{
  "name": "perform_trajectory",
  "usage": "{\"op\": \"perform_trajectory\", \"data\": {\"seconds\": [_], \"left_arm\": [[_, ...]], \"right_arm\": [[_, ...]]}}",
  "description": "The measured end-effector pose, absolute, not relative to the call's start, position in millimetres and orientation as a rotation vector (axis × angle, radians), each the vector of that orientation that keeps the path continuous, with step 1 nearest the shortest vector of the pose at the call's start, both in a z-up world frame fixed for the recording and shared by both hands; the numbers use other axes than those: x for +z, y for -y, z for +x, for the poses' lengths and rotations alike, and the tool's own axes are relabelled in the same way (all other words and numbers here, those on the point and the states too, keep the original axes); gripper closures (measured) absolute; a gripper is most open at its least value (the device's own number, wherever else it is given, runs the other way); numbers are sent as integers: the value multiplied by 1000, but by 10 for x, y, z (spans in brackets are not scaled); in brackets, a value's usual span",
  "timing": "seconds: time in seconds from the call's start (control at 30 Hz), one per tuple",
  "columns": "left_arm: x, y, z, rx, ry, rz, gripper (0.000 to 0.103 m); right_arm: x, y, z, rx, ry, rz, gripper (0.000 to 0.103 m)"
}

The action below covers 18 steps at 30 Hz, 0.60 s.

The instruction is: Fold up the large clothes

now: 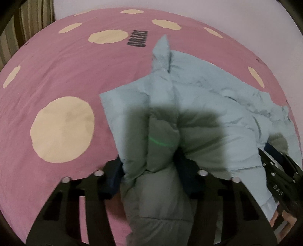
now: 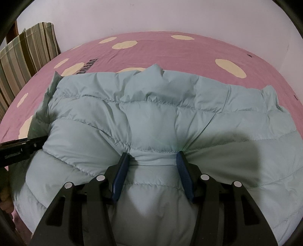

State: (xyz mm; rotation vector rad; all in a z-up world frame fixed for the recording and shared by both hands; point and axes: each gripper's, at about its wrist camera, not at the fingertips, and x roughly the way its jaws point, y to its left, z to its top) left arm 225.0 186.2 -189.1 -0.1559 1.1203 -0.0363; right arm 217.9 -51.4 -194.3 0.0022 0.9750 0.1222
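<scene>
A pale blue quilted puffer jacket (image 1: 208, 106) lies on a pink bed sheet (image 1: 66, 75) with cream spots. In the left wrist view my left gripper (image 1: 149, 170) is shut on a thick bunched fold at the jacket's left edge, with padding bulging between its blue pads. The right gripper's black body (image 1: 278, 170) shows at the jacket's right side. In the right wrist view the jacket (image 2: 151, 117) spreads wide, and my right gripper (image 2: 152, 160) is shut on a pinch of its near edge, the fabric puckered between the blue pads. The left gripper's body (image 2: 19, 149) enters from the left.
The pink sheet (image 2: 170, 54) stretches beyond the jacket to a pale wall (image 2: 151, 15). A striped pillow (image 2: 28, 53) leans at the far left corner of the bed. Dark printed lettering (image 1: 137, 38) marks the sheet behind the jacket.
</scene>
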Motion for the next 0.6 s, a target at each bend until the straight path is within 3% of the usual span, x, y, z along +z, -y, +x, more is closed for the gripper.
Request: {"op": "perform_trajectory", "data": {"seconds": [0.07,0.17,0.6], "left_arm": [[-1877,-1832,2247,-48,-1114,-161,71],[-1838,-1802,2239,-57,-1106,-168,82],[-1617,-1665,2175,-5,-1060,-106,90]], "right_arm": [[-1943,514,2183,122,-975,2,51],[-1945,512,2181,121,-974,1,51],[-1952,493,2177,114,-959,-7,51]]}}
